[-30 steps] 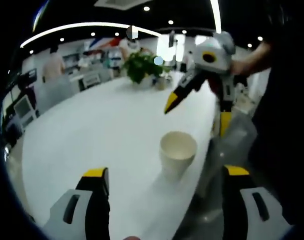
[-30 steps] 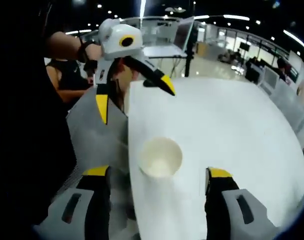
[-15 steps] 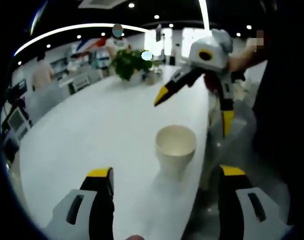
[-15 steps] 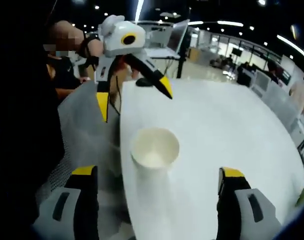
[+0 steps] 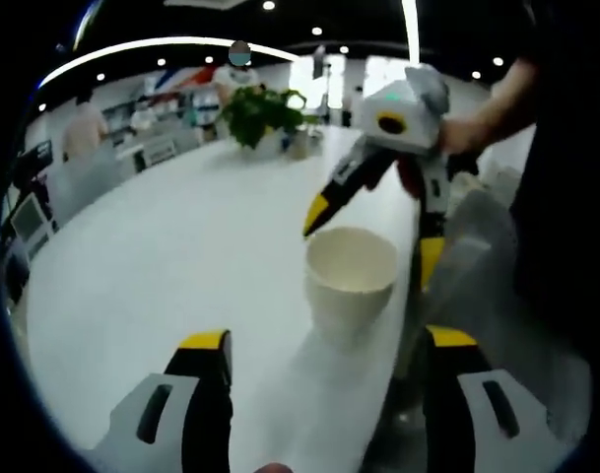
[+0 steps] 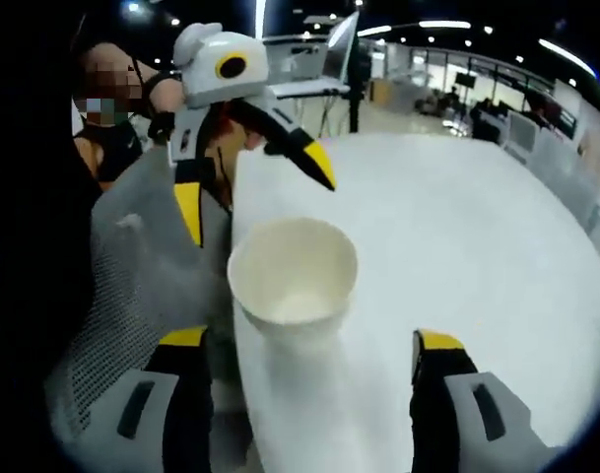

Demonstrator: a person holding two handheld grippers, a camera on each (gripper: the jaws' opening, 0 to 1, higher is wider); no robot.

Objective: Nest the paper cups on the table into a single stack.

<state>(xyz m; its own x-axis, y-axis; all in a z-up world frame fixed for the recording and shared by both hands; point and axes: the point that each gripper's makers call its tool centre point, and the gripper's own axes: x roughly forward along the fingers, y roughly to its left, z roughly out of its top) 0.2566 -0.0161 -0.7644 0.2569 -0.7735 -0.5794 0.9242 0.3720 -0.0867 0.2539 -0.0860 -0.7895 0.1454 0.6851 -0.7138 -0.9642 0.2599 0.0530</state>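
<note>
One upright paper cup (image 5: 351, 283) near the white table (image 5: 162, 256) edge, between both spread, empty tongs (image 5: 324, 347), potted plant (image 5: 257, 115) far behind.

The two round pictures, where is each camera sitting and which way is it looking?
Left gripper view: rides on the left tongs, looking along the white table at the white paper cup; the right tongs and a hand show.
Right gripper view: rides on the right tongs, looking down at the cup; the left tongs show.
Both share the cup and table.
</note>
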